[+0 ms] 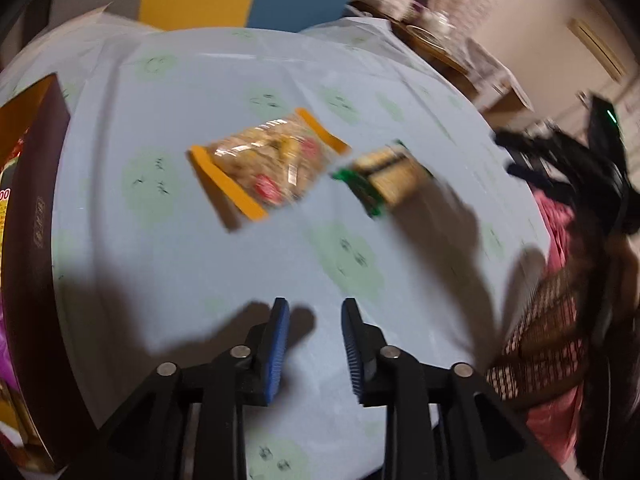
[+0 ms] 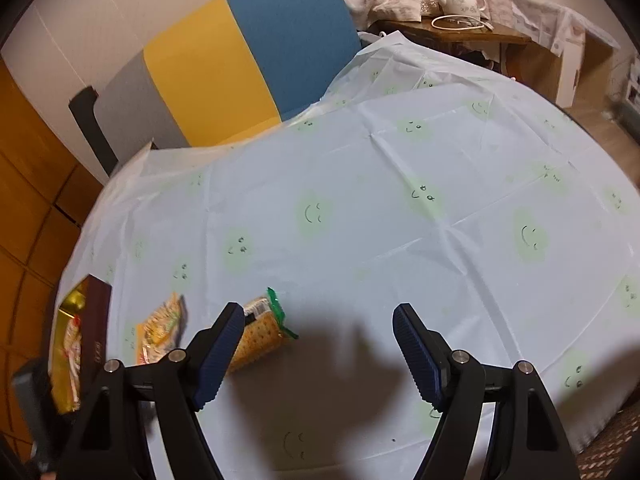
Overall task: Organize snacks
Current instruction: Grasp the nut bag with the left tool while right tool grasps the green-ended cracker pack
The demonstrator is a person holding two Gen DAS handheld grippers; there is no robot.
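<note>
Left claw point(image 1: 314, 344) narrowly apart, empty; right claw point(image 2: 318, 354) wide apart, empty. Next: straddle the clear orange-ended snack packet point(image 1: 266, 164) mid-surface across its narrow width, clear of the green-ended cracker packet point(image 1: 382, 178) beside it. Then carry it to the dark brown box point(image 1: 38, 240) at the surface's left edge.

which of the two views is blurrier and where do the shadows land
The left wrist view is smeared by motion: the orange-edged snack packet and the green-edged cracker packet are streaked, while the left gripper stays crisp. The right wrist view is sharp, apart from fisheye bending at the tablecloth edges. In both, dark gripper shadows fall on the cloth just ahead of the fingers, under warm indoor light.
</note>
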